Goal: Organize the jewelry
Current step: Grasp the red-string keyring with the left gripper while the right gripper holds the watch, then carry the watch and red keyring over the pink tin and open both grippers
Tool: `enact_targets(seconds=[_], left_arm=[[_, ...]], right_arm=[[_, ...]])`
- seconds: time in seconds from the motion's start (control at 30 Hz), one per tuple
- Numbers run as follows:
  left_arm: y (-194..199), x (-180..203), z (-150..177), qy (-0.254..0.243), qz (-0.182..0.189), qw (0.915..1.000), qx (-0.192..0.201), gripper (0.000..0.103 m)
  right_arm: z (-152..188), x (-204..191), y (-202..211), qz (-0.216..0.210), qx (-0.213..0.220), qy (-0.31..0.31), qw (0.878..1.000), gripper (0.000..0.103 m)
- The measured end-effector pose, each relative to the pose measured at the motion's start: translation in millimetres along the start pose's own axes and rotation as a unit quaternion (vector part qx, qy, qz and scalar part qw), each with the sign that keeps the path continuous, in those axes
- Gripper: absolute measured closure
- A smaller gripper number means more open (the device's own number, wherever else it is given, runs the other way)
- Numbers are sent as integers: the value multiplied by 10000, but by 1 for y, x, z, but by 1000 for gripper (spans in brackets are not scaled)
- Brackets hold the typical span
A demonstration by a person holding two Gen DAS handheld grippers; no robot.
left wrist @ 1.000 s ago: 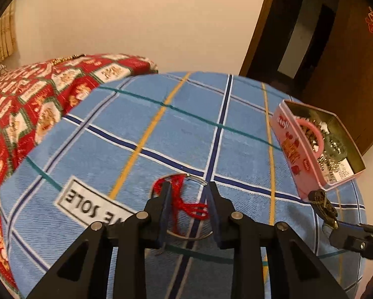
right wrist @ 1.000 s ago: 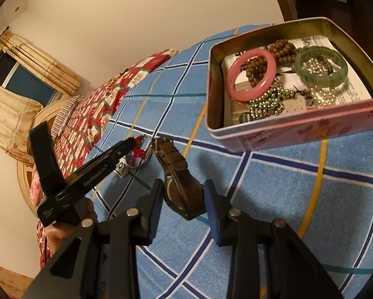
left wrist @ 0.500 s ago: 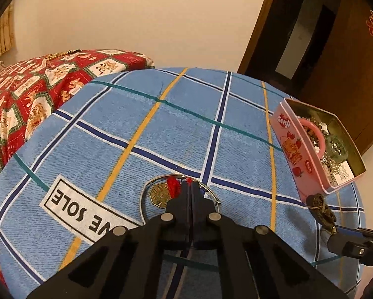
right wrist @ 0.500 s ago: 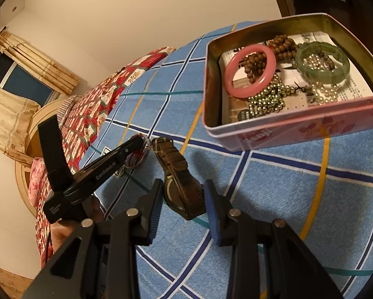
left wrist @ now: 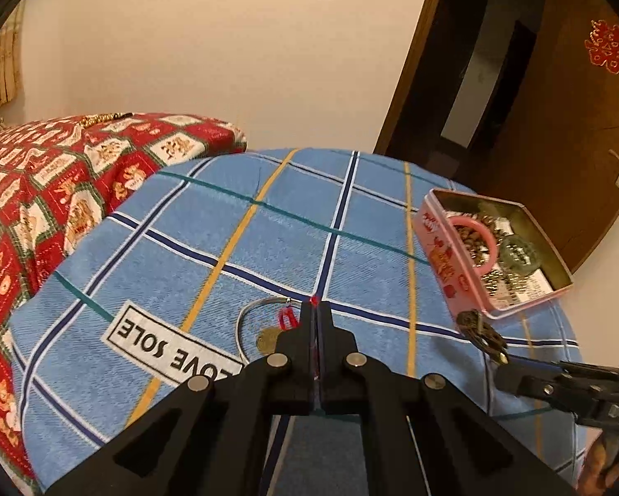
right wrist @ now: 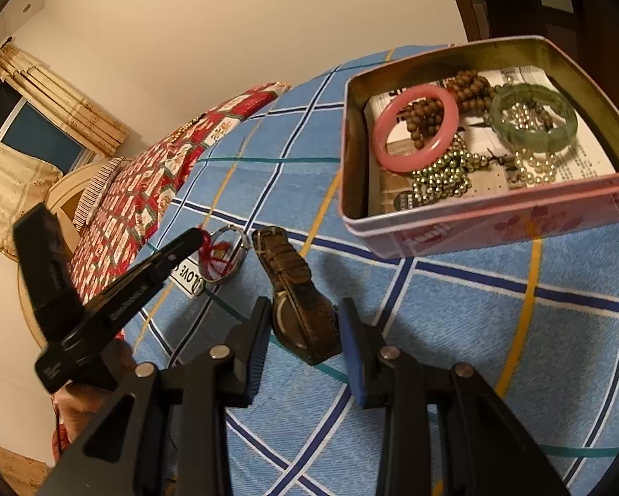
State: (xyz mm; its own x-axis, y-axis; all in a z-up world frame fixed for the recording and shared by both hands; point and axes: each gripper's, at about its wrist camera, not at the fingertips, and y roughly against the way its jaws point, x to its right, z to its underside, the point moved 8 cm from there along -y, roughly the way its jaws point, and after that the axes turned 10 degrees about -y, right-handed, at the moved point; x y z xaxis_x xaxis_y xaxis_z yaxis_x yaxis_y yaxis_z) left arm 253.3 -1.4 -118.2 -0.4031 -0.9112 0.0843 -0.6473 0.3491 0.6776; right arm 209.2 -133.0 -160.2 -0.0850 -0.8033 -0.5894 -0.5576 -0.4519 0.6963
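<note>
My left gripper (left wrist: pixel 315 310) is shut on the red cord (left wrist: pixel 287 318) of a thin silver bangle (left wrist: pixel 240 324) that carries a gold coin charm (left wrist: pixel 268 339). The bangle hangs tilted just above the blue checked cloth (left wrist: pixel 268 239). In the right wrist view the same bangle (right wrist: pixel 245 248) dangles from the left fingertips (right wrist: pixel 193 239). My right gripper (right wrist: pixel 305 314) is shut on a brown leather-strap watch (right wrist: pixel 297 273), whose strap points away from me. A pink tin (right wrist: pixel 474 227) beyond it holds a pink bangle (right wrist: pixel 414 128), a green bangle (right wrist: pixel 532 115) and bead strands.
The tin (left wrist: pixel 437 248) stands at the cloth's right edge. A white label reading LOVE SOLE (left wrist: pixel 173 351) is printed left of the bangle. A red patterned bedspread (left wrist: pixel 61 173) lies to the left, and a brown door (left wrist: pixel 557 124) is at the back right.
The left jaws closed on the red cord, then rose a little, tipping the bangle up off the cloth. The right gripper and the watch kept still.
</note>
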Motion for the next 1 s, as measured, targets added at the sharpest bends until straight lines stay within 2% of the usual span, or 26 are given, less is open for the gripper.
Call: enact_targets(seconds=[0.37,0.73,1.0], left_arm=[[43,12,-11,-141,136,9989,425,103],[68,28,-28,-324,359,9961,741,103],[77,56,-48,-555,627,9918,962,103]], right_arm=[[-4,-13,13,211,373,301,9986,67],[-20,-11,38,84,708,196,9973,67],[-43,1,63,154,1172,136,9929,67]])
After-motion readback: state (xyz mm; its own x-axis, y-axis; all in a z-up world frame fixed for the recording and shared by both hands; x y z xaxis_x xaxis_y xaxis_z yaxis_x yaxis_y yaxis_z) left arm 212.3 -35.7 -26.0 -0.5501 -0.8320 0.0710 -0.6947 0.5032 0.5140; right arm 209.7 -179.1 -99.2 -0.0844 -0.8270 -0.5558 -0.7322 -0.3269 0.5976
